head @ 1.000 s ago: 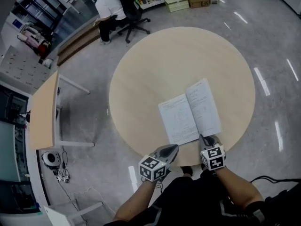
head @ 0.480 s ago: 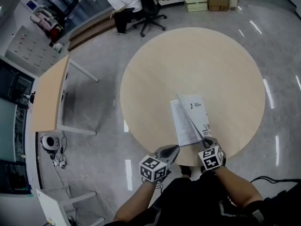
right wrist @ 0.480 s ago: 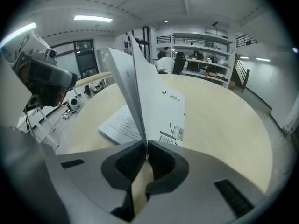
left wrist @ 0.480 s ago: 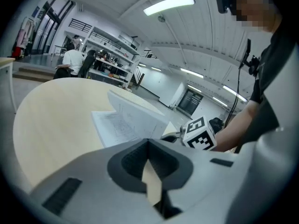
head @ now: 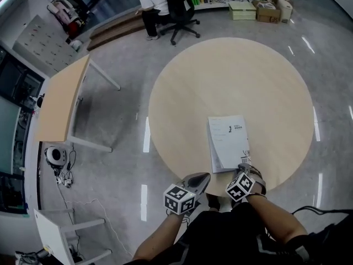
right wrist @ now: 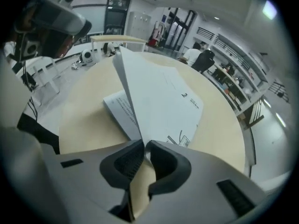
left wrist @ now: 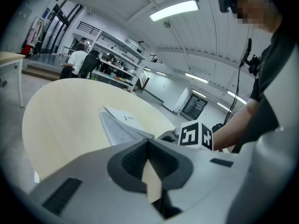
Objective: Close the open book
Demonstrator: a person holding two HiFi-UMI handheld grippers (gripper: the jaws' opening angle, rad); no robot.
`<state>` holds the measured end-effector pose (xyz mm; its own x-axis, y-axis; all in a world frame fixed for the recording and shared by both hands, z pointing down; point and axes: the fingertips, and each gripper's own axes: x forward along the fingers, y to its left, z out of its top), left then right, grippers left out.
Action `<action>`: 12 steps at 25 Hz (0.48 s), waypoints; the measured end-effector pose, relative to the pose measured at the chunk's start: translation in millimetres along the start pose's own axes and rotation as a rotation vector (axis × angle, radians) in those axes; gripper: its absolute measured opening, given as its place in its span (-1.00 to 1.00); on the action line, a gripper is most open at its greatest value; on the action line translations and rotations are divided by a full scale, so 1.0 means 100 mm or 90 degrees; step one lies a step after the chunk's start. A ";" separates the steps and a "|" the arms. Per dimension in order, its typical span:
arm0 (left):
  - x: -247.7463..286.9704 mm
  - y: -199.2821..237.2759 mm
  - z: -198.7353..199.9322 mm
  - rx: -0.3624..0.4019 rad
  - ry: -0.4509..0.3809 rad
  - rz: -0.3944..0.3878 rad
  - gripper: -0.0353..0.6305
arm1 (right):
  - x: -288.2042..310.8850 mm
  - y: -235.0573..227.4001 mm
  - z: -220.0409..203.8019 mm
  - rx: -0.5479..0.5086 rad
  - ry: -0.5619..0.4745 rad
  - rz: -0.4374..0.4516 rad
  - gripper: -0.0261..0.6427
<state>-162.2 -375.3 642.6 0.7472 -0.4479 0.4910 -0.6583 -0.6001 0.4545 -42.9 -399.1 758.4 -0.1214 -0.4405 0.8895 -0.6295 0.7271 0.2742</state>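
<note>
A thin white book (head: 227, 141) lies on the round wooden table (head: 220, 76) near its front edge, its cover folded over and almost down on the pages. In the right gripper view the cover (right wrist: 159, 97) still slopes up off the printed pages (right wrist: 120, 110). My right gripper (head: 244, 169) points down at the book's near edge; its jaws have just been opening, with the cover's edge in the narrow gap between them (right wrist: 144, 146). My left gripper (head: 202, 177) hovers at the table's front edge, left of the book, shut and holding nothing (left wrist: 148, 141).
A person sits on an office chair (head: 179, 15) beyond the table. A rectangular desk (head: 60, 101) stands to the left, with cables and a round device (head: 55, 154) on the floor beside it. Boxes (head: 259, 7) line the back shelves.
The book's right half has swung over to the left, from lying flat open to almost closed. My right gripper rolled and sank with it. The left gripper shifted only slightly.
</note>
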 end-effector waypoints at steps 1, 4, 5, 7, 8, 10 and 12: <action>-0.01 0.01 0.02 -0.004 -0.005 0.000 -0.92 | 0.00 0.00 0.01 -0.020 0.010 -0.001 -0.82; -0.03 0.04 0.07 -0.009 -0.016 0.005 -0.92 | 0.02 0.00 0.03 -0.066 0.027 -0.006 -0.81; -0.04 0.06 0.08 -0.010 -0.019 0.008 -0.92 | 0.02 -0.01 0.04 -0.083 0.034 -0.007 -0.81; -0.06 0.10 0.10 -0.013 -0.022 0.014 -0.92 | 0.03 -0.01 0.05 -0.111 0.054 0.001 -0.81; -0.06 0.14 0.10 -0.017 -0.024 0.020 -0.92 | 0.05 -0.02 0.05 -0.122 0.064 0.009 -0.81; -0.05 0.20 0.13 -0.030 -0.027 0.031 -0.92 | 0.06 -0.04 0.06 -0.137 0.074 0.026 -0.81; -0.05 0.24 0.16 -0.035 -0.029 0.035 -0.92 | 0.07 -0.05 0.07 -0.145 0.073 0.043 -0.80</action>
<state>-180.3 -398.0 638.7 0.7119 -0.5102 0.4827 -0.7020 -0.5367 0.4680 -45.8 -409.9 760.7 -0.0609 -0.3334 0.9408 -0.4316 0.8587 0.2763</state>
